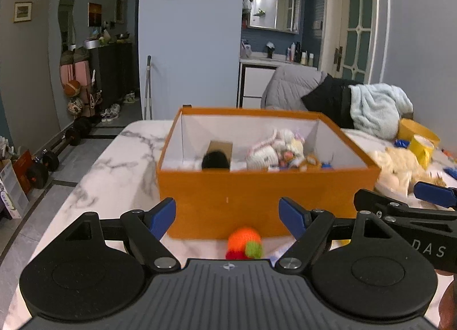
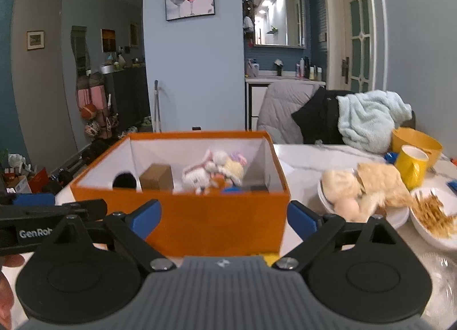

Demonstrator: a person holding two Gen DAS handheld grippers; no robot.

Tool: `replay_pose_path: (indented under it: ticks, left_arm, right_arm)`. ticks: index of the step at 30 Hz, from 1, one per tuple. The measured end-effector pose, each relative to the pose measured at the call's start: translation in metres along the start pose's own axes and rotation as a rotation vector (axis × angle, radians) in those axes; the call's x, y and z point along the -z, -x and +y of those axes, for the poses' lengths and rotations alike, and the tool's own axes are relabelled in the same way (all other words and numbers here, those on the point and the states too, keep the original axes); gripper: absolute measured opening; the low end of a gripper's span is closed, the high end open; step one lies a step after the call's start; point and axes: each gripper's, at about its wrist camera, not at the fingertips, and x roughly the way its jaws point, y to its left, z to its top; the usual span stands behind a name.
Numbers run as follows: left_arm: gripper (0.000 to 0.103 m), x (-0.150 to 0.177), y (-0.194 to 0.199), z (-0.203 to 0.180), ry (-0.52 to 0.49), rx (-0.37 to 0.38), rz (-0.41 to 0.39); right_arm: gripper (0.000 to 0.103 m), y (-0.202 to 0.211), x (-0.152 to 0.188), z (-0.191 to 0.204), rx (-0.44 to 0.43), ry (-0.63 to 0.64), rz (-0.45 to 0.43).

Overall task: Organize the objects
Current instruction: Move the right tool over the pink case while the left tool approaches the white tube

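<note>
Both the left gripper [image 1: 227, 217] and the right gripper [image 2: 224, 217] stand wide apart, holding nothing, before the orange box [image 1: 257, 204] on the marble bench [image 1: 120, 158]. A knitted orange toy [image 1: 245, 243] lies just before the box; plush toys [image 2: 214, 173] sit inside.

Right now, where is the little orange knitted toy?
In the left wrist view, the orange knitted toy lies on the marble table, against the near side of the orange cardboard box.

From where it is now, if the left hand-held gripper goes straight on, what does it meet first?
Probably the small knitted orange toy lying between its open fingers, then the orange box wall behind; depth is unclear.
</note>
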Motion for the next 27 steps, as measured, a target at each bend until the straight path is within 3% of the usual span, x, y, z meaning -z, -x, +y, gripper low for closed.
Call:
replay_pose_path:
  ticks: [6,15,22,27]
  left_arm:
    - [0.094,0.036,0.001,0.006,-0.008,0.006,0.034]
    - [0.094,0.083,-0.007,0.027,0.001,0.021,0.114]
    - [0.094,0.083,-0.014,0.025,-0.024,0.068,0.124]
    - [0.094,0.077,-0.03,0.01,-0.104,0.13,0.123]
  right_arm:
    - [0.095,0.01,0.039,-0.007,0.044,-0.011,0.077]
    - [0.095,0.02,0.098,-0.004,0.041,0.0,0.172]
    - [0.096,0.012,0.121,0.002,0.025,-0.028,0.218]
    - [0.096,0.008,0.125,0.003,0.021,-0.036,0.227]
